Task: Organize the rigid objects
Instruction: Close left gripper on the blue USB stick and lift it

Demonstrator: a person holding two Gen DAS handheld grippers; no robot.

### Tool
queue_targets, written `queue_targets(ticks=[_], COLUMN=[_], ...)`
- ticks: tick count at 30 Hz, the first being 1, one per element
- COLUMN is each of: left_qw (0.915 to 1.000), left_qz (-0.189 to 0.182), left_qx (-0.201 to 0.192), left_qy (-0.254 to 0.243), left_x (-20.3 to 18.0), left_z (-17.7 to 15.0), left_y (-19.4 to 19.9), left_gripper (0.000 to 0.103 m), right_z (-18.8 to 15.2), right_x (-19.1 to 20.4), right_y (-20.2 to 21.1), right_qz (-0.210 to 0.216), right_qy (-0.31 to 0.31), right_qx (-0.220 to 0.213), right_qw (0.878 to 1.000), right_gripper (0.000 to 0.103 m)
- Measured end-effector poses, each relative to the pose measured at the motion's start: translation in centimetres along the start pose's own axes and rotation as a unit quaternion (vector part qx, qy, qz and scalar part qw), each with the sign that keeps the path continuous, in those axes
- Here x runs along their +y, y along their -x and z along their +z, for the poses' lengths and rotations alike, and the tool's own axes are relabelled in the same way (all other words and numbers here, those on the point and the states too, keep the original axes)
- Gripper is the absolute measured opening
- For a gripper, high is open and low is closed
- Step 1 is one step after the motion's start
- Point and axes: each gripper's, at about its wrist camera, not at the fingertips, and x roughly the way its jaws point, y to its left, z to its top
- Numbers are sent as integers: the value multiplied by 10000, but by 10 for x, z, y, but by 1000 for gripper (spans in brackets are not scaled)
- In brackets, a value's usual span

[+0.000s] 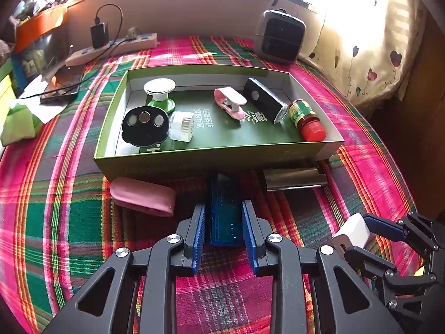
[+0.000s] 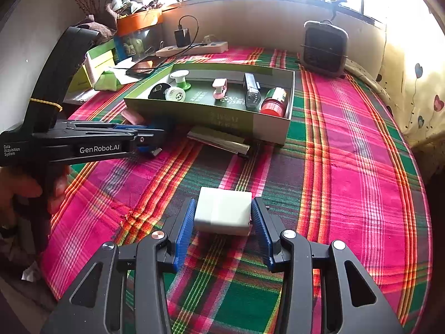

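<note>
Plaid cloth (image 1: 69, 194) in pink, green and red covers the table, with a window ledge and a patterned curtain (image 1: 370, 64) behind it. A shallow green box (image 1: 211, 154) sits near the middle of the cloth. Inside it lie a white-and-green spool (image 1: 160, 93), a black disc (image 1: 145, 126) with three round inserts, a small white jar (image 1: 181, 126) on its side, a pink clip (image 1: 230, 103), a black flashlight (image 1: 265, 100) and a red-capped bottle (image 1: 306, 119) against the right wall.

Outside the box, just beside its near wall, a pink case (image 1: 143, 196) lies on the cloth to the left and a grey metal bar (image 1: 294, 179) to the right. Between them a blue ruler (image 1: 224, 208) runs lengthwise toward the box.

The left claw (image 1: 224, 222) has the ruler between its blue pads (image 1: 198, 236); both pads sit close against its edges, so it appears to grip the ruler, whose far end lies near the box wall. In the right wrist view a hand (image 2: 16, 192) holds this tool's handle.

The right claw (image 2: 222, 217) is closed on a white charger block (image 2: 224, 210), both pads pressed to its sides. The block is low over the cloth, well short of the box; whether it touches the cloth cannot be told.

At the far edge stand a black heater (image 1: 281, 37), a power strip (image 1: 111, 48) with a plugged adapter, and a phone (image 1: 59, 90).
</note>
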Motion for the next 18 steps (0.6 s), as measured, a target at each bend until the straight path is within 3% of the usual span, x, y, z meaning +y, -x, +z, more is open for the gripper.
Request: queue_targets(ticks=[18], left_qw=[9999], left_qz=[-68], left_qx=[-145], left_qy=[-6], left_x=[-3], left_z=[0], left_y=[13], left_gripper=[25], right_z=[5], right_x=[1], right_y=[8], right_qz=[-94], right_qy=[2], right_qx=[-116], right_qw=[9999], right_gripper=[43])
